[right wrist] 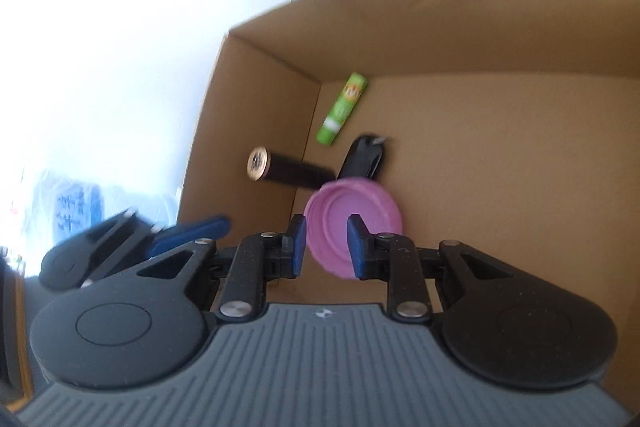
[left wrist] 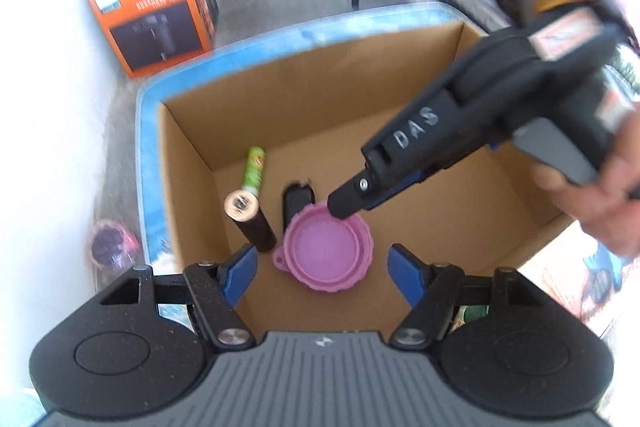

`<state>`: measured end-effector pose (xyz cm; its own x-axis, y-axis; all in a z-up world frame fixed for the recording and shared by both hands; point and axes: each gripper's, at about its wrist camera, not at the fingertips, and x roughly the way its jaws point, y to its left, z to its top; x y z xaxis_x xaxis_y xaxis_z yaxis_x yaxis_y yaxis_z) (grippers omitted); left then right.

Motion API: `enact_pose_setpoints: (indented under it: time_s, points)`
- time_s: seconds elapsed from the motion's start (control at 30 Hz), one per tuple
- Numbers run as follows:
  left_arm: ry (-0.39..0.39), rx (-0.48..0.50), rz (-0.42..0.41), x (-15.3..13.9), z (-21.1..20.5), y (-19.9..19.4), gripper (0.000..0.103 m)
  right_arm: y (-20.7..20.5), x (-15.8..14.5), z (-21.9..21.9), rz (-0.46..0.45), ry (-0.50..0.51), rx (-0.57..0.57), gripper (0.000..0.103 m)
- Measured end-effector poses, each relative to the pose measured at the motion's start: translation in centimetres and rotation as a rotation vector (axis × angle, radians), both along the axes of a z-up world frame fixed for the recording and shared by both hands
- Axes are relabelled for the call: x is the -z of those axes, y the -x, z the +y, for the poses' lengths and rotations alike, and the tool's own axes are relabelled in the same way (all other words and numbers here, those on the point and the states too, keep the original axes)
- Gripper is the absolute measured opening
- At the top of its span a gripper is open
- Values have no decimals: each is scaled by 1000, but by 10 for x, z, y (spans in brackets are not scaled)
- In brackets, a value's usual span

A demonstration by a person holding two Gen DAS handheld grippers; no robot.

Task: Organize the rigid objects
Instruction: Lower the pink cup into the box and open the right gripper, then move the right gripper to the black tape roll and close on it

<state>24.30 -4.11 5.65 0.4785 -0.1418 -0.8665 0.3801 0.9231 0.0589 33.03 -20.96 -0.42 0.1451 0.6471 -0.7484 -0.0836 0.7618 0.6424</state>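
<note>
Inside one cardboard box (left wrist: 304, 107) — four things: pink lid (left wrist: 326, 253), green tube (left wrist: 253, 171), brown cylinder (left wrist: 250, 221), black clip (left wrist: 297, 197).

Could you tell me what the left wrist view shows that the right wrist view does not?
Only the left wrist view shows the orange box on the floor, the hand holding the right gripper, and the bowl's tab. Only the right wrist view shows the gap between the right gripper's pads, framing the bowl. Both show the cardboard box, pink bowl, green tube, dark cylinder, black item and the open left gripper.
</note>
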Motion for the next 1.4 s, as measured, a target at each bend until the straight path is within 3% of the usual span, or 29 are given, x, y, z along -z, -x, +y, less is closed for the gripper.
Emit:
enact_pose_setpoints:
  time_s: [0.23,0.4,0.5,0.67,0.83,1.03,1.2,1.4]
  points:
    - [141,-74,-183,-37,32,48,79,-19,11,-1,33,58,68,27]
    - [266,-122,-276,-44,58,91,87,-34,26,11,59,68,68,27]
    - [370,-106,-272,-34,67,111,95,-38,31,18,69,77,64,28]
    - [475,-147,-241,-9,76,135,95,-26,37,31,91,107,18,29]
    - [477,-157,-224,6,81,146,95,-13,42,43,106,136,-33,29]
    - [439,-154,-255,16,81,160,96,-11,26,35,72,123,7,29]
    - [435,-140,-270,22,77,169,96,16,-20,8,-51,52,62,30]
    - [419,-132,-242,32,70,174,97,97,-85,-37,-279,-13,97,33]
